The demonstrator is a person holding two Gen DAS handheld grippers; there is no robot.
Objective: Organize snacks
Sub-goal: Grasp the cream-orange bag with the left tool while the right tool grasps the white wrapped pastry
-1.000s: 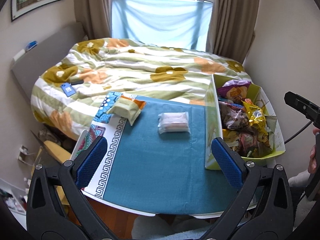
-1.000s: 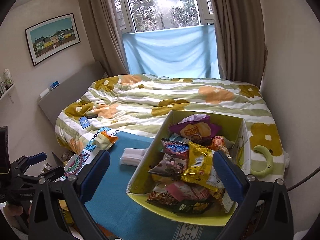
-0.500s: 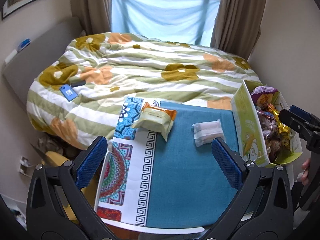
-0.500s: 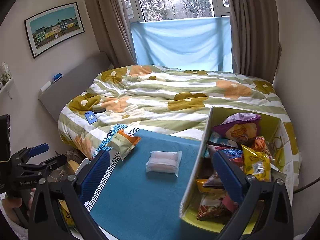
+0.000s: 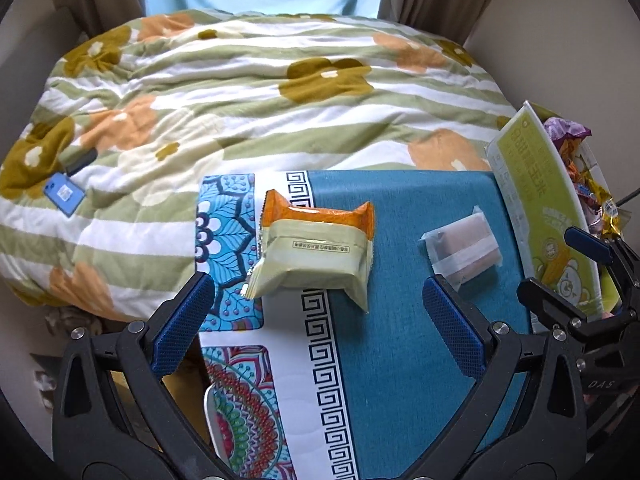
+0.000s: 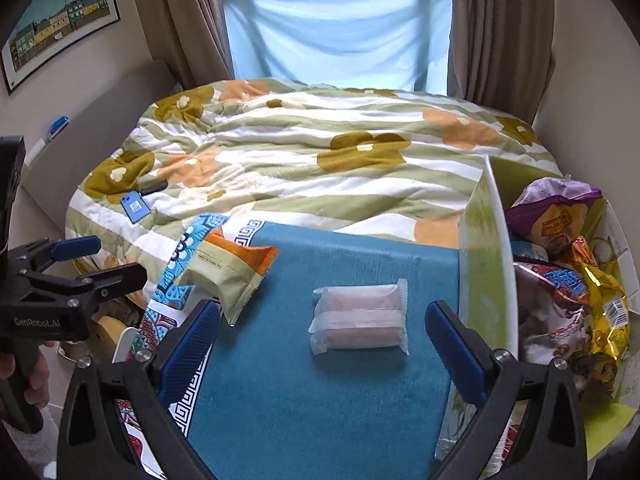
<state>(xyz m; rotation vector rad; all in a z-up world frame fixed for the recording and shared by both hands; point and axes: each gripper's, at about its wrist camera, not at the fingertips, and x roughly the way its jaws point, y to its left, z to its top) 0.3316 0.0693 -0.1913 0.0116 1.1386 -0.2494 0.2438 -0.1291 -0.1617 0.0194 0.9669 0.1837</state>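
Observation:
A cream and orange snack pack [image 5: 316, 252] lies on the blue table mat [image 5: 400, 360], just ahead of my open, empty left gripper [image 5: 316, 320]. It also shows in the right wrist view [image 6: 232, 276]. A clear wrapped pastry pack [image 6: 360, 320] lies on the mat between the fingers of my open, empty right gripper [image 6: 324, 344]; in the left wrist view the pastry pack [image 5: 464, 248] sits right of the snack pack. A green box [image 6: 484, 264] full of snack bags [image 6: 560, 288] stands at the mat's right edge.
A bed with a flowered quilt [image 6: 320, 152] lies beyond the table, with a blue card [image 6: 135, 207] on it. The right gripper [image 5: 576, 280] shows beside the box [image 5: 544, 208] in the left wrist view. The left gripper [image 6: 80, 264] shows at the left of the right wrist view.
Both grippers have moved left and down toward the mat. The left one now faces the snack pack, the right one the pastry pack; the box has slid to the right edge of both views.

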